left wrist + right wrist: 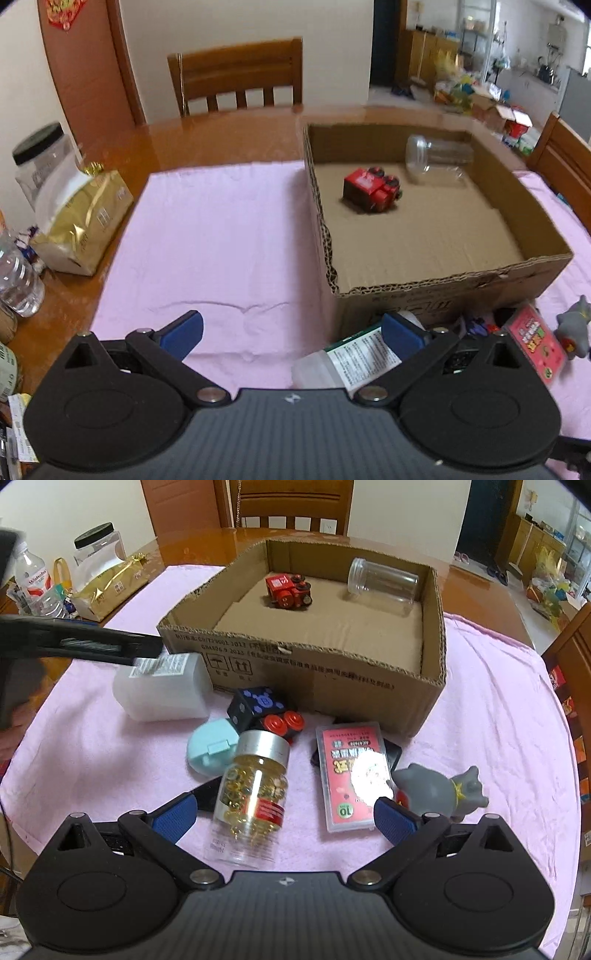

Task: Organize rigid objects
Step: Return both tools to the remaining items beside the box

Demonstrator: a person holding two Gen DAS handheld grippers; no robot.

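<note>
Two items boxed: red toy train (289,591), clear jar (382,585).

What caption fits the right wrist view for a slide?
Open right gripper hovers over a capsule jar lying on pink cloth; cardboard box already holds a red toy train.

A glossy brown wooden table (229,133) fills the frame, mostly covered by a pink cloth (221,236). Along the bare wood at the left edge sit a gold foil bag (85,221), a black-lidded clear jar (40,158) and a water bottle (16,280). A cardboard box (314,679) rests on the cloth at centre.
</note>
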